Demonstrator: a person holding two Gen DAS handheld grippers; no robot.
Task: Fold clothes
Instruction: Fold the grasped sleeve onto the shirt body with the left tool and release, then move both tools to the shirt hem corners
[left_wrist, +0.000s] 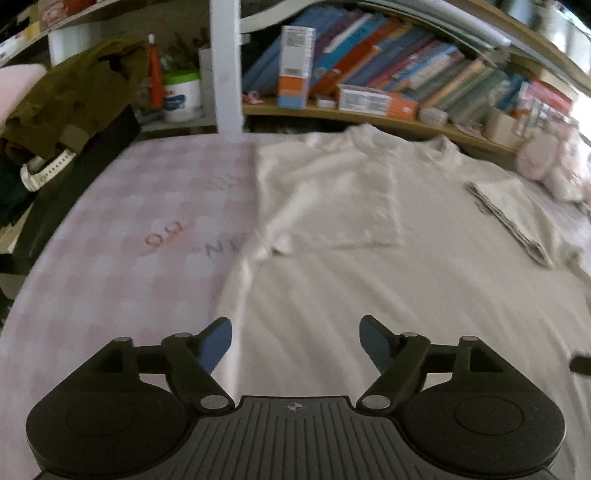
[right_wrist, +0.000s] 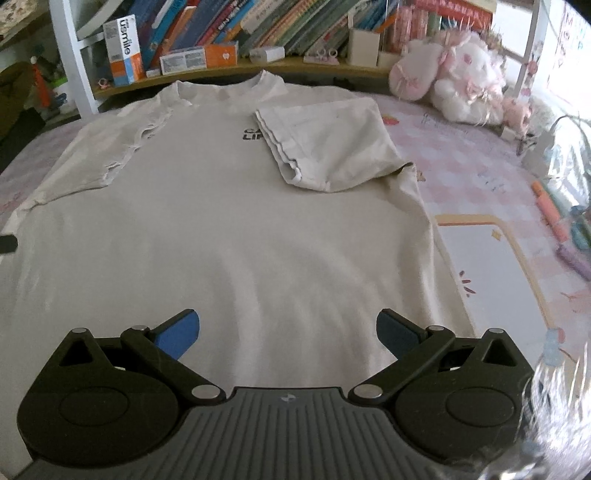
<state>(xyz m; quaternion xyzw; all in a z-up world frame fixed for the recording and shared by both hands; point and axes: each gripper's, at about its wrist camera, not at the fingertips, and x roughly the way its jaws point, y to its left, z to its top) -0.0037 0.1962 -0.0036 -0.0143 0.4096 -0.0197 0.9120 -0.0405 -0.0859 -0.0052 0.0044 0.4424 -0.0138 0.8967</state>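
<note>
A cream T-shirt (right_wrist: 221, 221) lies flat on the pink checked tabletop, collar toward the bookshelf, with small black lettering on the chest. Its right sleeve (right_wrist: 325, 144) is folded inward over the body. The left sleeve (left_wrist: 325, 192) is folded over the shirt too, seen in the left wrist view. My left gripper (left_wrist: 295, 343) hovers open above the shirt's left side edge, nothing between its blue pads. My right gripper (right_wrist: 288, 332) is open over the shirt's lower half, also holding nothing.
A shelf of books (right_wrist: 258, 26) and boxes runs along the far edge. A white plush toy (right_wrist: 461, 81) sits at the back right. Markers (right_wrist: 554, 214) and a white board (right_wrist: 491, 273) lie to the right. A brown garment (left_wrist: 74, 92) and a watch (left_wrist: 44, 170) rest at the left.
</note>
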